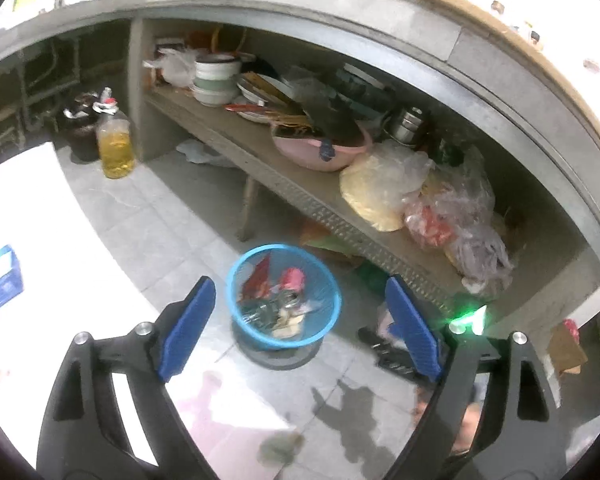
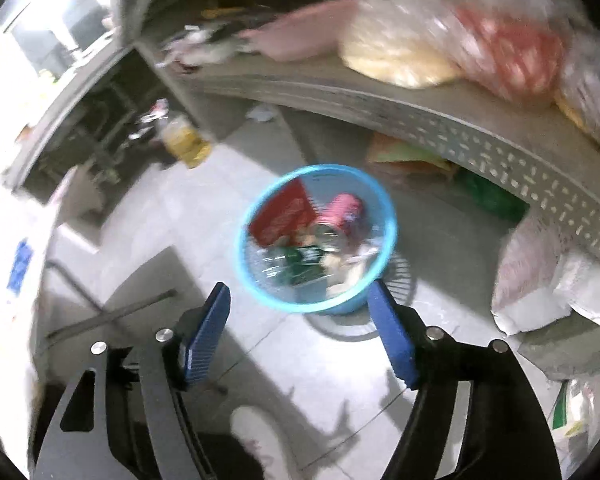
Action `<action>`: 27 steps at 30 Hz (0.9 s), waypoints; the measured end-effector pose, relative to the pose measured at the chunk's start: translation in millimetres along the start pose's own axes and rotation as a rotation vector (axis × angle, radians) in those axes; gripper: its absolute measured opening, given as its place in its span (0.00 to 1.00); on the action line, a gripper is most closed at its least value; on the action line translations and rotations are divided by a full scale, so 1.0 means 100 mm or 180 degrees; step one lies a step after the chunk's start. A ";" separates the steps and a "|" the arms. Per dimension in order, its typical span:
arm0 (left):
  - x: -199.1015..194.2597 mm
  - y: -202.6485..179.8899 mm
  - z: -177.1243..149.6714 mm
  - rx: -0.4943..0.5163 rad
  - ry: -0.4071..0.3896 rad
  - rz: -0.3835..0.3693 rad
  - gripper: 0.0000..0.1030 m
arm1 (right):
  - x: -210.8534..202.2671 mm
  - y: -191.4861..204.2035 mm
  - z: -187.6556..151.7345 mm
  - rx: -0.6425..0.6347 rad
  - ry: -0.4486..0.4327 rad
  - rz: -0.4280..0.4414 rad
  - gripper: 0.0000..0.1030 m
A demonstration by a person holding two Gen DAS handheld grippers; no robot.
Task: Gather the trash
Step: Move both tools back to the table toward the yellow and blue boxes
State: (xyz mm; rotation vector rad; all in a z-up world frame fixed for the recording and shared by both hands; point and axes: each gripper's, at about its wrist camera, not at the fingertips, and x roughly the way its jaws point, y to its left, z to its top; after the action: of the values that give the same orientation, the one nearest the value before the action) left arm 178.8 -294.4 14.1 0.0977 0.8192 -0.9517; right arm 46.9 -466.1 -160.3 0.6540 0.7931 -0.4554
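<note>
Blue mesh bin (image 1: 283,296) sits just ahead of both jaws, all spread apart and empty; bump its rim and trash (image 2: 320,236) probably spills.

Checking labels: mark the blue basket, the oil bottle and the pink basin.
blue basket (image 1: 231,276): left wrist view, left rim.
oil bottle (image 1: 116,148): left wrist view, yellow body.
pink basin (image 1: 300,154): left wrist view, front wall.

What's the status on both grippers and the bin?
Left gripper open, empty. Right gripper open, empty. Blue basket on floor below, trash already inside. Nothing between fingers and basket rim.
</note>
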 end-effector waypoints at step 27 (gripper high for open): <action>-2.14 1.79 -1.35 -0.1105 -0.0820 0.1176 0.82 | -0.98 2.35 0.08 -0.1303 0.0107 0.1416 0.71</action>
State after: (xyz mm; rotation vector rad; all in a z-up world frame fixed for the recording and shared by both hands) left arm 169.7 15.5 12.2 -0.1673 0.6857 -0.4532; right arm 130.1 -291.4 4.9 0.4356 0.7183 0.1240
